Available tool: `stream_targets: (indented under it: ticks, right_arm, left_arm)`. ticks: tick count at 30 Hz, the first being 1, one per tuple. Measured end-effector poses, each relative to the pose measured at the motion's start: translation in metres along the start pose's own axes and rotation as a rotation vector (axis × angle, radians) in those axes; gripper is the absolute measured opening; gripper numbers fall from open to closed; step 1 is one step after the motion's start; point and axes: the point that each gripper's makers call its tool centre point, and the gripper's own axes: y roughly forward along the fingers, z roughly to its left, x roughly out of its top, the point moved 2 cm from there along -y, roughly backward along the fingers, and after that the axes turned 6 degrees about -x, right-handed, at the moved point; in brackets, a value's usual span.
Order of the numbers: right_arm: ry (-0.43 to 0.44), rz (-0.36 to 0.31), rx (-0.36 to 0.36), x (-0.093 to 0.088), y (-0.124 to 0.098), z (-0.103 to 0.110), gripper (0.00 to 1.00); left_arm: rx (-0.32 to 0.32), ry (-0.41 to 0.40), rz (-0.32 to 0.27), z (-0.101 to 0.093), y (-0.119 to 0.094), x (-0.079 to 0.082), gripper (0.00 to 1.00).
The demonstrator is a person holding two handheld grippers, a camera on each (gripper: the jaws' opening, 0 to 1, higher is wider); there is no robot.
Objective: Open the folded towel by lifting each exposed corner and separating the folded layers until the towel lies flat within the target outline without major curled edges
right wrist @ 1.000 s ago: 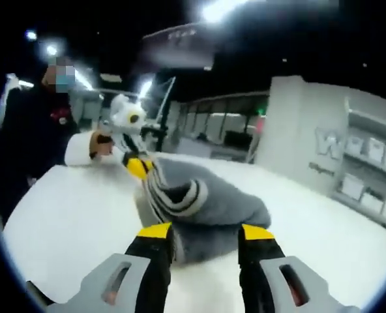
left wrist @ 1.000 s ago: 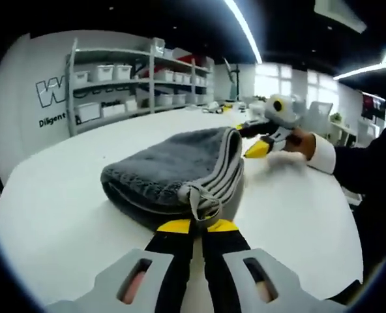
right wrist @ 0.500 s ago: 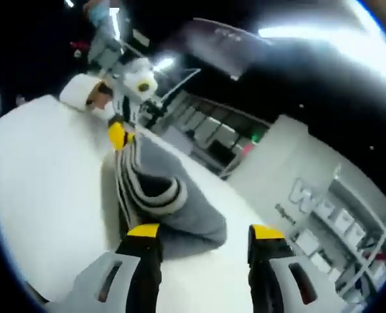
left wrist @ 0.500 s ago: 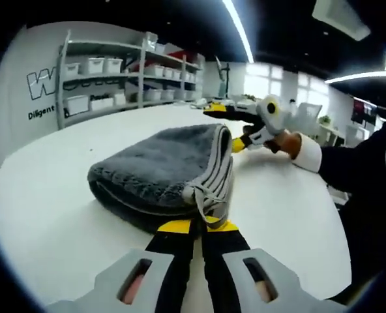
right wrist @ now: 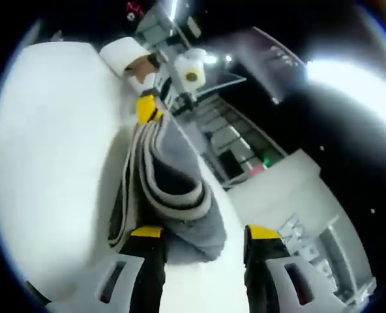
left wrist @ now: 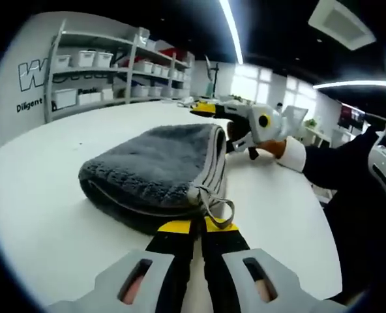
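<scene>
Folded towel (left wrist: 160, 176) at frame centre on the worktop (left wrist: 43, 215). Left gripper (left wrist: 192, 226) clenched on its near corner; right gripper (right wrist: 197, 231) released, astride the far edge: grip one layer only.

The towel (left wrist: 157, 173) lies folded on the table (left wrist: 43, 215). In the left gripper view the left gripper (left wrist: 194, 226) sits at the towel's near edge, touching its loop (left wrist: 218, 203), while the right gripper (left wrist: 209, 109) is at the towel's far edge, beyond it. Shelving (left wrist: 108, 72) stands behind the table, past the towel. In the right gripper view the right gripper (right wrist: 196, 231) straddles the towel's (right wrist: 170, 189) near end.
</scene>
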Motion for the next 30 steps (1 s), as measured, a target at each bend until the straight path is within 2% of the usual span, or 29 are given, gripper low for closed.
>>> stream_targets:
  ticks: [2, 4, 7, 9, 13, 15, 23, 29, 30]
  right_arm:
    - [0.024, -0.038, 0.017, 0.009, 0.000, 0.005, 0.34]
    - [-0.011, -0.034, 0.007, 0.012, 0.001, 0.005, 0.32]
    - [-0.005, -0.061, 0.011, 0.019, 0.000, 0.006, 0.29]
    - [-0.030, -0.063, 0.019, 0.021, 0.000, 0.011, 0.26]
    - [-0.061, -0.058, 0.033, 0.022, -0.001, 0.015, 0.17]
    - [-0.054, -0.056, 0.045, 0.023, -0.002, 0.017, 0.07]
    - [0.113, -0.060, 0.047, 0.031, -0.010, 0.012, 0.05]
    - [0.332, -0.091, 0.072, 0.040, -0.020, 0.005, 0.04]
    - [0.348, -0.093, 0.073, 0.038, -0.021, 0.002, 0.04]
  left_arm:
    - [0.003, 0.004, -0.001, 0.001, -0.002, 0.000, 0.04]
    - [0.000, -0.003, -0.007, 0.003, -0.003, -0.001, 0.04]
    - [-0.002, -0.014, -0.008, 0.002, -0.004, -0.002, 0.04]
    - [-0.002, -0.012, -0.005, 0.003, -0.004, -0.002, 0.04]
    - [0.001, -0.008, 0.004, 0.004, -0.004, -0.004, 0.04]
    - [0.007, -0.002, 0.004, 0.004, -0.005, -0.003, 0.04]
    - [0.002, -0.002, -0.012, 0.001, -0.008, 0.001, 0.04]
    - [-0.117, 0.020, -0.010, -0.021, -0.007, 0.002, 0.04]
    - [-0.133, 0.026, -0.012, -0.024, -0.007, 0.003, 0.04]
